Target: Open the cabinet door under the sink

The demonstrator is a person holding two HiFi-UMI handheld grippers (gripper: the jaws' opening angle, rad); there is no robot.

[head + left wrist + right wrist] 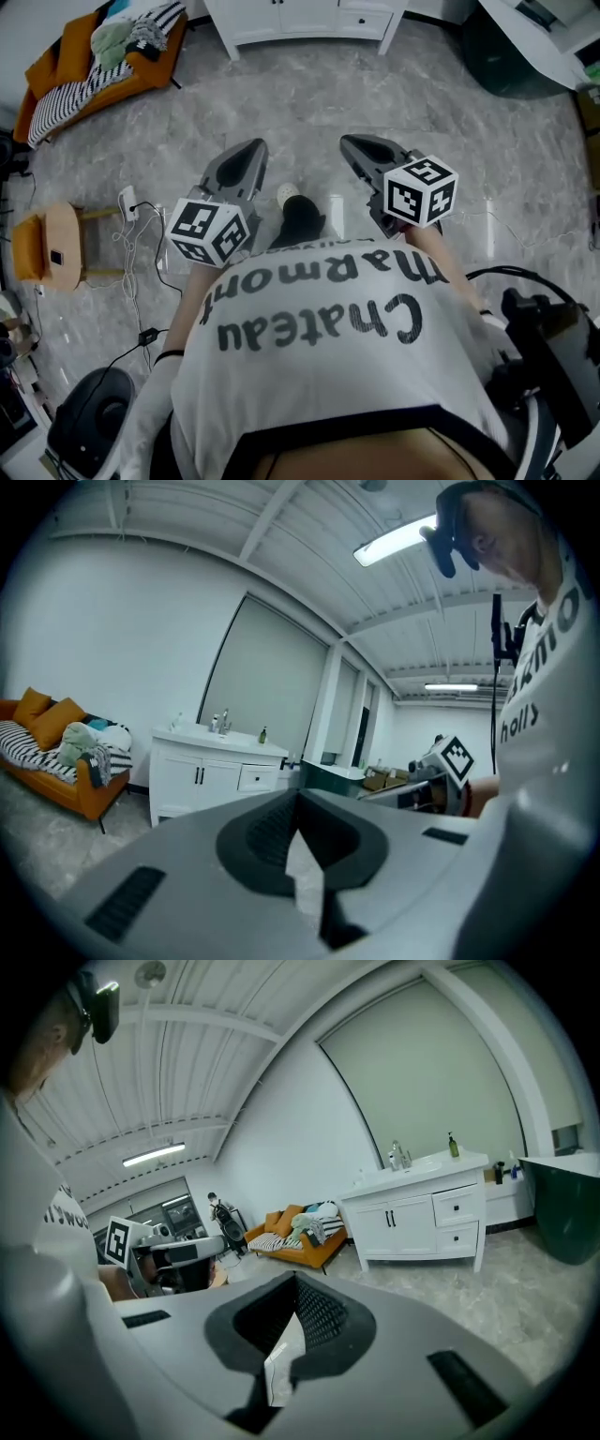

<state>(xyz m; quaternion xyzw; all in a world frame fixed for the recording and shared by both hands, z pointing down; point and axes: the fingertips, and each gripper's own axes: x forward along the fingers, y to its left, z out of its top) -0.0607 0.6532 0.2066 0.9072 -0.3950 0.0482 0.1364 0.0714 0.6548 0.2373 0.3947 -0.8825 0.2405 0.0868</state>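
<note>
1. Seen from above, the person's white shirt [328, 347] fills the near ground and hides both hands. Only the marker cubes and the gray jaws stick out past it.
2. The left gripper [251, 150] has its jaws pressed together with nothing between them.
3. The right gripper [354, 145], just beside it, is likewise closed and empty.
4. Both point across the gray floor [281, 103] toward the white cabinet [422, 1218], well apart from it and touching nothing.
5. The cabinet stands against the far wall. Its two doors [202, 780] are closed under the sink [211, 731].
6. From above, the frame's top edge cuts the cabinet off, so the sink cannot be seen there.
7. An orange sofa [84, 75] sits to the cabinet's left.
</note>
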